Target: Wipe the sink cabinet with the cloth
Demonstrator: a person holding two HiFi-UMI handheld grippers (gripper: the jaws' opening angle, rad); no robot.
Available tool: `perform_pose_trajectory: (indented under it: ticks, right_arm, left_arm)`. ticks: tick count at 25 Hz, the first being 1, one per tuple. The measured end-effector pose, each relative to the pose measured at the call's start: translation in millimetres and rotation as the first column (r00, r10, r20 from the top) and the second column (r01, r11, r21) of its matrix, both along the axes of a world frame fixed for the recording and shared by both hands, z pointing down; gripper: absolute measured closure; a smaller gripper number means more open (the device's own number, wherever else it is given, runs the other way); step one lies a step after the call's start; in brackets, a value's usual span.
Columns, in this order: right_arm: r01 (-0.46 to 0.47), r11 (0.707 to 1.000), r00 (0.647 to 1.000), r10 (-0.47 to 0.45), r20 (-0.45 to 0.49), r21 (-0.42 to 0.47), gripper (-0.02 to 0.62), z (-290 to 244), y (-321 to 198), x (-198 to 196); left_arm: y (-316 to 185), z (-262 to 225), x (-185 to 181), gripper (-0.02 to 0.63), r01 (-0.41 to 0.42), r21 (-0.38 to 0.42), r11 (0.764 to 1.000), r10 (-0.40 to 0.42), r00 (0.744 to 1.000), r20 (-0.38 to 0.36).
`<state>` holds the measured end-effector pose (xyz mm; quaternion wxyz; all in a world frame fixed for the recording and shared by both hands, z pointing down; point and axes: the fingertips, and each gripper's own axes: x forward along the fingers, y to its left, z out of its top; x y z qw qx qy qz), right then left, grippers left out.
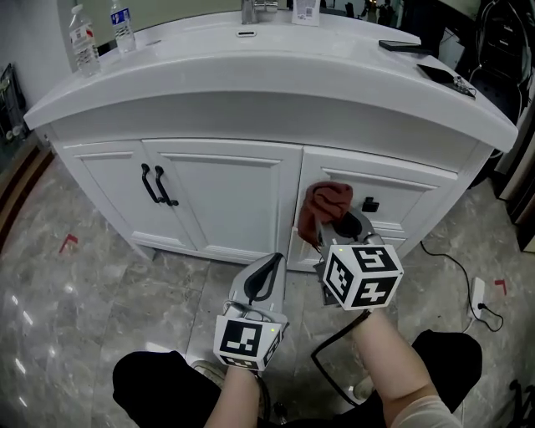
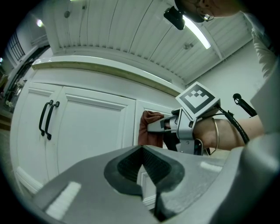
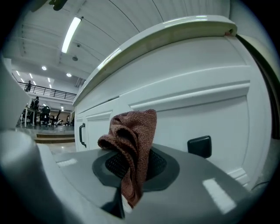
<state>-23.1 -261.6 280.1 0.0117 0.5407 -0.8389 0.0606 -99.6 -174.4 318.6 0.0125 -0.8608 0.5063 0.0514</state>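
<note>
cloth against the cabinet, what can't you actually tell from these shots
- Whether the cloth touches the cabinet front: head view, the cloth itself and the right gripper cover the spot.
- Faucet: head view, cut off by the top edge.
- Labels on the bottles: head view, too small to read.

The white worktop (image 1: 251, 71) carries two bottles standing near its back left corner, one (image 1: 84, 38) just beside the other (image 1: 123, 26). A tap (image 1: 255, 10) rises at the back middle. Toward the right end lie a dark phone (image 1: 399, 46) and, nearer the edge, a second dark flat device (image 1: 446, 78).
</note>
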Motion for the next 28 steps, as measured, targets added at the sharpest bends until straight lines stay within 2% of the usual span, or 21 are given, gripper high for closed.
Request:
perform_pose_trajectory:
  ticks: [5, 13, 20, 28]
  right_arm:
    - [-0.093, 0.996, 0.996, 0.092, -0.018, -0.017, 0.514, 4.7, -3.3, 31.2]
    - [-0.182, 0.983, 0.982, 0.181, -0.059, -0.021, 0.517, 7.8, 2.1, 46.4]
    - [-0.23, 0.973, 0.972, 0.229, -0.046, -0.009, 0.517, 4.1, 15.8, 66.7]
    - [-0.24, 0.971, 0.971, 0.24, -0.017, 0.002, 0.514, -0.8, 24.9, 87.8]
  left_arm:
    - [1.1, 0.6, 6.8, 0.605, -0.016, 0.0, 1.0, 0.016, 1.0, -0.002]
    - [2.7, -2.9, 17.7, 0.605, -0.03, 0.014, 0.999, 0.029, 1.0, 0.011]
    - [2.8, -2.2, 32.7, 0.605, -0.065, 0.014, 0.998, 0.065, 0.998, 0.019]
    - [3.7, 0.0, 41.4, 0.605, -0.079, 0.009, 0.997, 0.079, 0.996, 0.03]
